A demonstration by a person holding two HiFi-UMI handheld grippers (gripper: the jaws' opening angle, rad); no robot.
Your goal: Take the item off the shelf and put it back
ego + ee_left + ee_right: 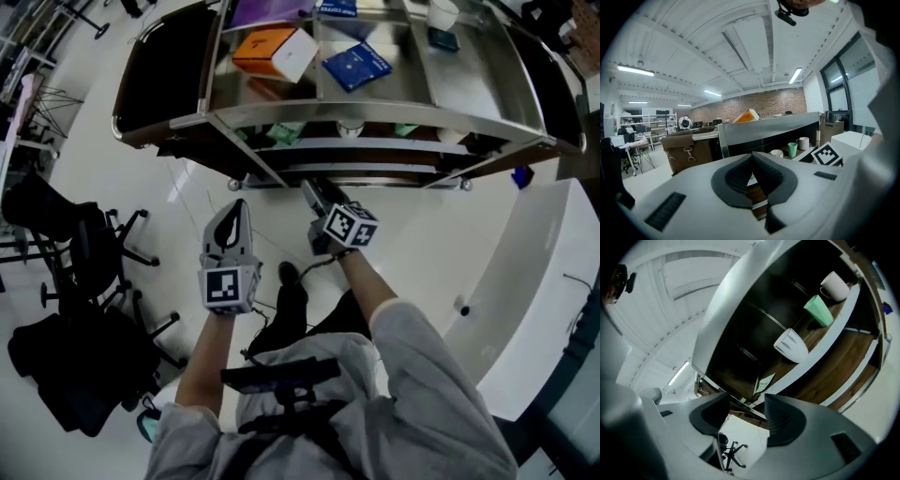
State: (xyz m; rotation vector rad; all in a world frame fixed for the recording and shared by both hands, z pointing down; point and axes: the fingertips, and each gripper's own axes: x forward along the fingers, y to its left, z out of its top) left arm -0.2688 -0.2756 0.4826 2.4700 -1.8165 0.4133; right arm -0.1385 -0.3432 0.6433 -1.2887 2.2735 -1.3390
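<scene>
Cup (pixel 791 344) sits on the lower wooden board of the shelf (pixel 375 114), ahead of the right gripper (pixel 747 401) and apart from it; nothing touches it. Right gripper's jaws stand apart with nothing between them, only floor (pixel 740 427) showing through the gap. Left gripper (pixel 751 157) is clenched, pads meeting at the tips, gripping nothing; it is held up beside the right one, short of the shelf. Green cup (pixel 819 310) and mug (pixel 834 285) stand in a row past the cup on the same board. Metal top tier overhangs that board; orange box (pixel 267 49) and blue box (pixel 356 66) lie on it. Shelf frame is shiny steel with rounded ends. Cup is white, tapered, with faint dark stripes. Black chair (pixel 84 253) stands on the glossy white floor at the person's left.
</scene>
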